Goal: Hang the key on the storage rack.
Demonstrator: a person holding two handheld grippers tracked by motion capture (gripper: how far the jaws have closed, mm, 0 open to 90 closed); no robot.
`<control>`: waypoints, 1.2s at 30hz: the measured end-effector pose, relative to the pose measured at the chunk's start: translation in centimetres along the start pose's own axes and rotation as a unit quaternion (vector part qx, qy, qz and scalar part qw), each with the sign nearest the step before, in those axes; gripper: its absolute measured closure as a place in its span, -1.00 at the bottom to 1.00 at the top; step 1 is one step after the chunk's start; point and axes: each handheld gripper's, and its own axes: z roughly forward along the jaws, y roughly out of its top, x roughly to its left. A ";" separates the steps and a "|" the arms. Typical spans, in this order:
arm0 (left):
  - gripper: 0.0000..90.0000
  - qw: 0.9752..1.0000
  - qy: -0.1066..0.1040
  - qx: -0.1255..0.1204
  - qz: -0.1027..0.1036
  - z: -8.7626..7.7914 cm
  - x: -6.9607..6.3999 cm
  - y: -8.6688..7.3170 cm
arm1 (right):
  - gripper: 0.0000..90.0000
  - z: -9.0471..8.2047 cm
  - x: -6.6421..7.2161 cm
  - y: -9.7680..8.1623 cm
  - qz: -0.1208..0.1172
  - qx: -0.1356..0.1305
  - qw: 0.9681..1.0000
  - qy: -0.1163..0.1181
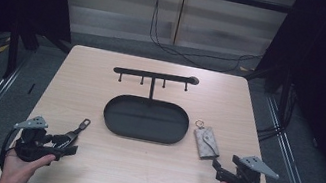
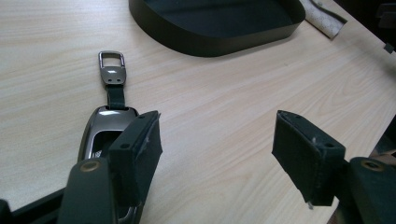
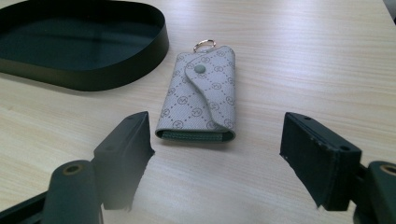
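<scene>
Key fob (image 2: 108, 135): glossy dark shell, strap, metal loop; lain near desk's left front corner, beside left gripper (image 2: 219, 154), jaws spread.
Key pouch (image 3: 198, 95): patterned fabric, snap flap; seen beyond right gripper (image 3: 217, 158), jaws spread, near right edge.
Tray (image 1: 146, 119): black oval, desk centre.

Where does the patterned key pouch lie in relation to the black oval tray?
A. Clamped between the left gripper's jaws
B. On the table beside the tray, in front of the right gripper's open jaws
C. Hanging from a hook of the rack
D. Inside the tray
B. The patterned key pouch lies flat on the wooden table outside the rim of the black oval tray, ahead of the right gripper, whose jaws stand apart without touching it.
</scene>
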 end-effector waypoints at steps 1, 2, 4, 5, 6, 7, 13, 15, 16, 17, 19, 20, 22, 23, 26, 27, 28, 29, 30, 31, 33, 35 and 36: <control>-0.26 1.000 -0.002 -0.001 0.000 0.0 0.0 0.1 | -0.43 0.0 0.0 0.0 -0.001 0.000 1.000 0.000; -0.22 1.000 0.001 -0.003 0.000 -0.1 0.0 0.1 | -0.42 -0.1 0.1 0.0 -0.002 0.002 1.000 0.002; -0.20 1.000 0.004 -0.004 -0.001 -0.1 0.0 0.2 | -0.41 -0.2 0.1 0.0 0.000 0.002 1.000 0.005; -0.17 1.000 0.007 -0.001 0.001 -0.1 0.1 0.2 | -0.40 -0.3 0.1 0.1 0.003 0.008 1.000 0.009; -0.14 1.000 0.007 -0.004 -0.003 -0.1 0.1 0.2 | -0.38 -0.3 0.0 0.1 0.006 0.013 1.000 0.011; -0.13 1.000 0.007 -0.003 -0.004 -0.1 0.2 0.3 | -0.36 -0.4 0.0 0.2 0.016 0.020 1.000 0.016; -0.03 1.000 0.015 0.001 -0.011 0.4 0.2 0.6 | -0.34 -0.7 0.2 0.4 0.030 0.031 0.999 0.028; 0.17 0.999 0.018 0.016 -0.022 0.7 0.3 0.9 | -0.34 -0.7 0.3 0.3 0.030 0.030 0.999 0.028; 0.14 0.999 0.011 0.023 -0.030 0.8 0.4 0.9 | -0.35 -0.8 0.3 0.3 0.029 0.030 0.999 0.030; 0.15 0.999 0.011 0.023 -0.030 0.8 0.4 0.9 | -0.35 -0.8 0.3 0.3 0.029 0.030 0.999 0.030; 0.08 0.999 0.016 0.034 -0.021 0.8 0.4 1.2 | -0.36 -0.8 0.3 0.3 0.030 0.030 0.998 0.038; 0.05 0.998 0.023 0.049 -0.012 0.8 0.3 1.6 | -0.36 -0.8 0.4 0.3 0.028 0.034 0.998 0.041; 0.05 0.997 0.037 0.063 0.000 0.9 0.2 2.0 | -0.37 -0.7 0.4 0.3 0.027 0.035 0.998 0.043; 0.07 0.997 0.037 0.068 0.003 1.0 0.2 2.2 | -0.38 -0.7 0.4 0.3 0.028 0.035 0.998 0.044; 0.10 0.996 0.043 0.079 0.014 1.1 0.1 3.0 | -0.38 -0.6 0.3 0.3 0.030 0.035 0.998 0.045; 0.10 0.996 0.045 0.081 0.017 1.2 0.2 3.3 | -0.38 -0.6 0.3 0.3 0.030 0.036 0.998 0.045; 0.10 0.995 0.044 0.084 0.016 1.2 0.2 3.5 | -0.38 -0.6 0.3 0.3 0.031 0.037 0.998 0.047; 0.12 0.995 0.049 0.085 0.011 1.3 0.2 3.7 | -0.38 -0.6 0.3 0.3 0.030 0.037 0.998 0.048; 0.13 0.994 0.049 0.093 0.015 1.3 0.4 4.0 | -0.38 -0.6 0.4 0.3 0.030 0.037 0.998 0.048; 0.16 0.994 0.050 0.092 0.012 1.5 0.4 4.2 | -0.38 -0.6 0.4 0.3 0.028 0.037 0.998 0.048; 0.21 0.993 0.056 0.099 0.011 1.6 0.5 4.6 | -0.38 -0.7 0.4 0.3 0.028 0.037 0.998 0.049; 0.22 0.993 0.059 0.103 0.009 1.9 0.7 5.1 | -0.38 -0.7 0.3 0.3 0.031 0.036 0.998 0.049; 0.23 0.992 0.063 0.110 0.015 2.0 0.7 5.3 | -0.38 -0.7 0.3 0.3 0.031 0.036 0.998 0.049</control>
